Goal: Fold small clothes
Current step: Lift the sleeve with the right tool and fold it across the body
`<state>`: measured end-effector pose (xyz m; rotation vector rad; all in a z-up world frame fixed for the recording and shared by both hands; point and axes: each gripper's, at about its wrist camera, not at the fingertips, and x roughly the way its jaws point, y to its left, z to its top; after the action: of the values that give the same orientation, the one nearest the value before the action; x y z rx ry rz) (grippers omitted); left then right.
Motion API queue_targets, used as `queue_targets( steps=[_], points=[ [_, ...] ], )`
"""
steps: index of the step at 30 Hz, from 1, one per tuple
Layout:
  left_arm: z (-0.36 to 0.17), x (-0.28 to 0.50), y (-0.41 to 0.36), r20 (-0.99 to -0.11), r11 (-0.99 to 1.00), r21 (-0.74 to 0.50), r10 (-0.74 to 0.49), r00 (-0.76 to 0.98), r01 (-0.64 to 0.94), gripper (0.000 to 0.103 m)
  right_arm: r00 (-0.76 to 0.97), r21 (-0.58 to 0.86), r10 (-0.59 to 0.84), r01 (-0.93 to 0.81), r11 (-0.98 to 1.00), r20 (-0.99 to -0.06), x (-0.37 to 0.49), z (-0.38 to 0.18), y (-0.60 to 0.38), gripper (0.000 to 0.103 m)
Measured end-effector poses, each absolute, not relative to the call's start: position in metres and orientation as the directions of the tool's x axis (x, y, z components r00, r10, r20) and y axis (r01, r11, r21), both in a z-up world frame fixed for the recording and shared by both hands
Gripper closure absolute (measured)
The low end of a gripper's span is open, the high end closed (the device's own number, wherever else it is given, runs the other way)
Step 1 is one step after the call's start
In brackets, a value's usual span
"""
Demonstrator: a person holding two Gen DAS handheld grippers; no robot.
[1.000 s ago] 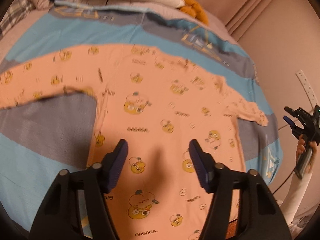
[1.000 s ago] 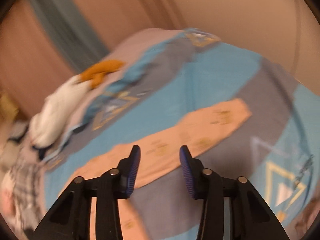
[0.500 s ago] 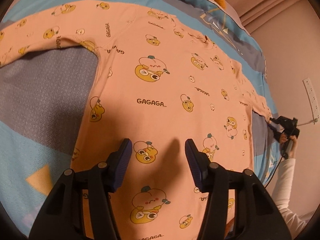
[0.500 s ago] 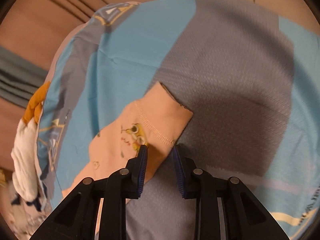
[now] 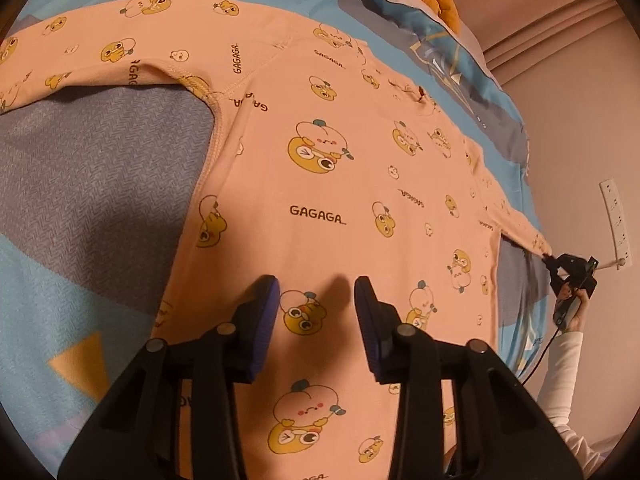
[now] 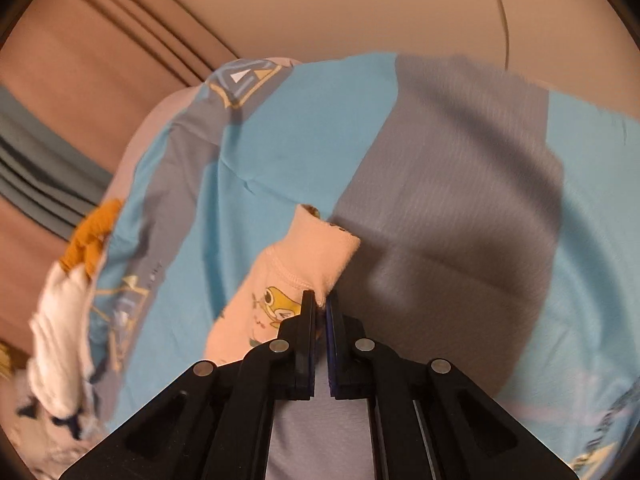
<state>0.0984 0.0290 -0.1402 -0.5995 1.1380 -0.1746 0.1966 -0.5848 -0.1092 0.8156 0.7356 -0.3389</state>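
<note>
A peach long-sleeved child's top with yellow cartoon prints and "GAGAGA" lettering lies spread flat on the bed. My left gripper is open and hovers just above the lower body of the top, holding nothing. My right gripper is shut on the cuff of the right sleeve, which lifts slightly off the bedding. In the left wrist view the right gripper shows at the far right, at the sleeve's end. The left sleeve stretches out to the upper left.
The bedcover is blue and grey with yellow triangles. A white cloth and an orange plush lie at the head of the bed. A wall with a power strip runs close along the bed's right side.
My right gripper closed on the sleeve cuff and raised it a little. My left gripper moved lower and closer over the top's body, staying open.
</note>
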Motion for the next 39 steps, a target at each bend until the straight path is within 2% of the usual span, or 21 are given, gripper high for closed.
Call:
queue_targets(
  steps=[3,9,14,20,24,28,39],
  points=[
    [-0.132,0.096,0.033,-0.79,0.825,-0.539,-0.425,0.443,-0.169,0.066,0.717,0.509,-0.026,0.519,0.687,-0.696,0.195,-0.092,-0.575,0.098],
    [-0.101,0.089,0.041,-0.779,0.856,-0.497,-0.366,0.509,-0.146,0.066,0.804,0.37,-0.099,0.374,0.851,-0.586,0.192,0.0,-0.512,0.098],
    [-0.082,0.08,0.052,-0.766,0.866,-0.476,-0.323,0.557,-0.153,0.066,0.874,0.311,0.002,0.17,0.935,-0.485,0.184,0.058,-0.437,0.098],
    [-0.068,0.068,0.066,-0.75,0.879,-0.447,-0.267,0.605,-0.166,0.066,0.875,0.257,0.186,-0.074,0.964,-0.447,0.178,0.072,-0.342,0.098],
    [-0.066,0.061,0.071,-0.75,0.886,-0.429,-0.24,0.616,-0.178,0.065,0.823,0.223,0.3,-0.216,0.951,-0.482,0.177,0.051,-0.279,0.098],
    [-0.065,0.056,0.078,-0.749,0.886,-0.422,-0.221,0.625,-0.193,0.066,0.724,0.199,0.385,-0.332,0.922,-0.573,0.183,0.009,-0.218,0.098],
    [-0.075,0.049,0.091,-0.754,0.879,-0.42,-0.198,0.627,-0.227,0.065,0.493,0.19,0.432,-0.466,0.864,-0.755,0.168,-0.075,-0.131,0.098]
  ],
)
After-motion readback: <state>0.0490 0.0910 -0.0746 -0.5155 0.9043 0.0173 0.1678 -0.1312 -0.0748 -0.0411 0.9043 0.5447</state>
